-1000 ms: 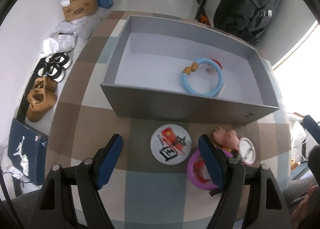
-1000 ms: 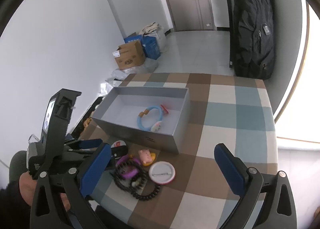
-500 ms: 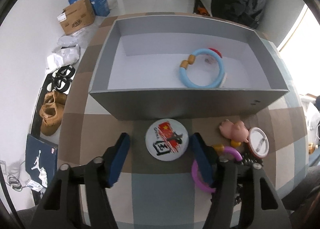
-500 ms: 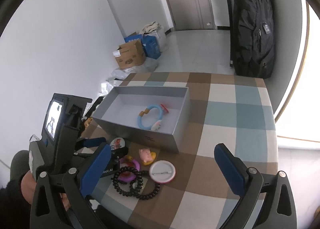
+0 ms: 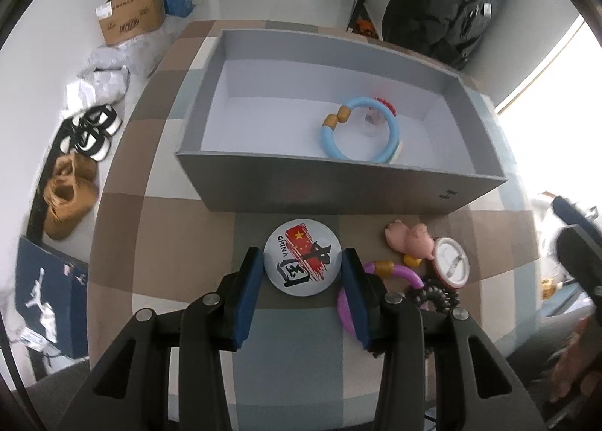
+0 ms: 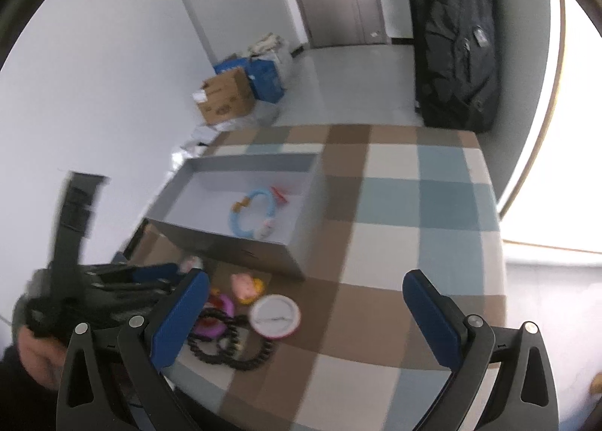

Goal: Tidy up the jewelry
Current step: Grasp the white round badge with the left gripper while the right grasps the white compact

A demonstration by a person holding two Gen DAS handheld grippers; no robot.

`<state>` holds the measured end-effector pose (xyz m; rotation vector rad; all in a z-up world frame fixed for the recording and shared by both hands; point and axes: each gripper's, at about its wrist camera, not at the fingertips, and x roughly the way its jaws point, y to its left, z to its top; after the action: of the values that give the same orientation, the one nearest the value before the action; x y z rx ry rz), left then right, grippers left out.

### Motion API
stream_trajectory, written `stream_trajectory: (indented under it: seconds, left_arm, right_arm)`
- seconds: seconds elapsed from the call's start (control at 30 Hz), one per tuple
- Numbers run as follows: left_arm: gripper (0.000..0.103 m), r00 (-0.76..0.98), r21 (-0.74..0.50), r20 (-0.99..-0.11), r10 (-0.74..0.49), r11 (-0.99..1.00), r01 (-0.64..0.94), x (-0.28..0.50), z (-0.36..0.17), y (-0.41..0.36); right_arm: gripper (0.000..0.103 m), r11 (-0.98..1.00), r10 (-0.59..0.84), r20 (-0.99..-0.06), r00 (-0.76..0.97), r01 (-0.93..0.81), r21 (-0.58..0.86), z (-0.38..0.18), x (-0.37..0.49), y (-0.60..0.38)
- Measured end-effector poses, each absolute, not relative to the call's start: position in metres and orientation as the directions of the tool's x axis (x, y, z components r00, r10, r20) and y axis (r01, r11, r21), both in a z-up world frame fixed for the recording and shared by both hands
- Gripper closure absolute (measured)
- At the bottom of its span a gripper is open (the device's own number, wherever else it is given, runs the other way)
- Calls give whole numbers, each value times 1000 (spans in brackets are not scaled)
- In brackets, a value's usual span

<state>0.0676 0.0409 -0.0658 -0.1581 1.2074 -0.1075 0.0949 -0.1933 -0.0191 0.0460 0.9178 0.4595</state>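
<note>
A round white badge (image 5: 308,271) with a red flag print lies on the checked tablecloth in front of the grey box (image 5: 338,194). My left gripper (image 5: 302,256) points down over it, jaws closing, and both blue pads touch the badge's rim. Inside the box lie a blue bracelet (image 5: 391,130) and a small red piece. To the right of the badge sit a pink pig charm (image 5: 408,239), a purple ring (image 5: 406,273), a red-rimmed pin badge (image 5: 449,265) and a black bead bracelet (image 5: 436,295). My right gripper (image 6: 304,303) hovers open over the table's near side, holding nothing.
The table (image 6: 414,205) ends close behind the box and at the left. On the floor are shoes (image 5: 71,186), cardboard boxes (image 5: 131,13) and plastic bags. A black backpack (image 6: 455,39) leans by the door. A hand (image 6: 37,355) holds the left gripper.
The left gripper's jaws have narrowed from wide apart to the badge's rim, and the gripper has shifted so the badge sits centred between them. The right gripper has barely moved.
</note>
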Motion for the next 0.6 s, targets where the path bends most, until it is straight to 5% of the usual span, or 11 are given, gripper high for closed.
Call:
stream_trajectory:
  seconds: [0.13, 0.3, 0.6]
  left_arm:
    - [66, 380, -231, -900, -212, 973, -4, 64, -52, 44]
    - [66, 413, -287, -872, -264, 958, 5, 60, -38, 45]
    - [66, 430, -333, -846, -315, 942, 34, 58, -27, 49]
  right_arm:
    - [1, 913, 362, -795, 488, -358, 196, -30, 99, -199]
    - [21, 896, 364, -835, 413, -400, 193, -50, 95, -194]
    - [26, 850, 405, -857, 319, -477, 224, -71, 92, -167]
